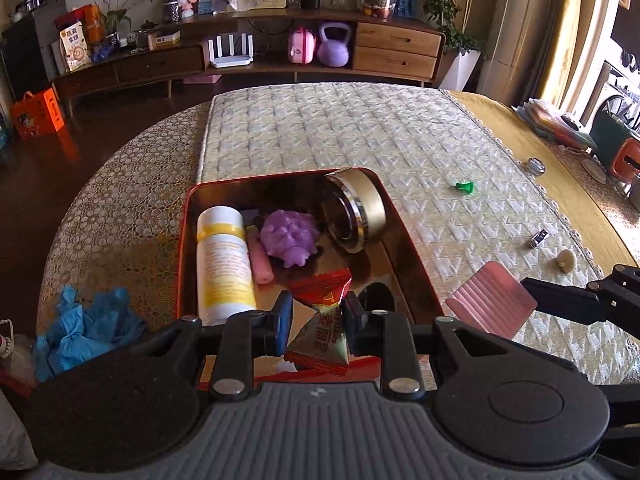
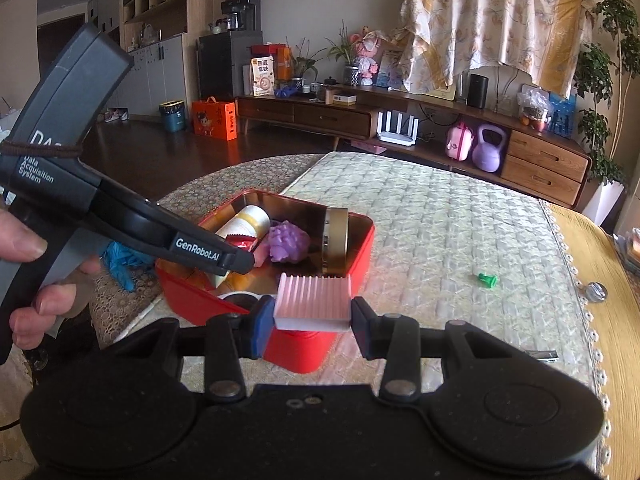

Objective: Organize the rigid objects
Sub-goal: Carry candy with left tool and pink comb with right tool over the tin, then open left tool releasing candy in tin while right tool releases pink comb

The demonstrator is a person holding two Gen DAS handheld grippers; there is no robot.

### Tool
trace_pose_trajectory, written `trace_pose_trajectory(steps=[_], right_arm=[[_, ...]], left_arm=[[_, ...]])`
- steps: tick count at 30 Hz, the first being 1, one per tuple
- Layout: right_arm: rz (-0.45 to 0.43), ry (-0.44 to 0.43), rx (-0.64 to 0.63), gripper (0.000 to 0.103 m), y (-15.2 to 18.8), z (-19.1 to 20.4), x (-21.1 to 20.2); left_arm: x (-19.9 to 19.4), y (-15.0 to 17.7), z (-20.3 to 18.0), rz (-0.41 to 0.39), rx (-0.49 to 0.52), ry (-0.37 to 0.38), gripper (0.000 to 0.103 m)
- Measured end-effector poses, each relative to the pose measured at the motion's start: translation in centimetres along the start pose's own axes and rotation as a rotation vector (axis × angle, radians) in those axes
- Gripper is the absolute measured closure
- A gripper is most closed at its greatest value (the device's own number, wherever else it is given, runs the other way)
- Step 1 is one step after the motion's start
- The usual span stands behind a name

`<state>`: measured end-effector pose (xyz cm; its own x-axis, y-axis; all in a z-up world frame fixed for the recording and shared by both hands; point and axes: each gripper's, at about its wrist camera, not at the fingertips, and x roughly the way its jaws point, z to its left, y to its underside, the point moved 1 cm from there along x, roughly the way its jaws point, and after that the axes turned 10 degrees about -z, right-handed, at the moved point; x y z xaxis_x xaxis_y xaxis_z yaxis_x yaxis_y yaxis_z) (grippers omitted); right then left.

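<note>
Two things held, both going to the red box

My left gripper (image 1: 316, 320) is clamped on a red candy packet (image 1: 320, 312), right over the red box (image 1: 184, 240). My right gripper (image 2: 312, 320) is clamped on a pink ribbed block (image 2: 312, 300), just beside the box's near wall. I think I should lower the candy into the bare spot near the white bottle (image 1: 224, 260), then let go gently. The block should go in after, clear of the gold jar (image 1: 352, 208).
</note>
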<state>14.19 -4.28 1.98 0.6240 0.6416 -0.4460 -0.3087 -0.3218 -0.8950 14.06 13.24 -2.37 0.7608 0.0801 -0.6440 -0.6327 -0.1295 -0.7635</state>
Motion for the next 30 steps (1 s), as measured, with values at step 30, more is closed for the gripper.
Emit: trace_pose_trajectory(steps=[30], right_arm=[[0.148,-0.045,-0.139,0.063,1.0,2.1,10.1]], left_arm=[[8.5,-0.2,2.1,0.151,0.054,-0.031,0.077]])
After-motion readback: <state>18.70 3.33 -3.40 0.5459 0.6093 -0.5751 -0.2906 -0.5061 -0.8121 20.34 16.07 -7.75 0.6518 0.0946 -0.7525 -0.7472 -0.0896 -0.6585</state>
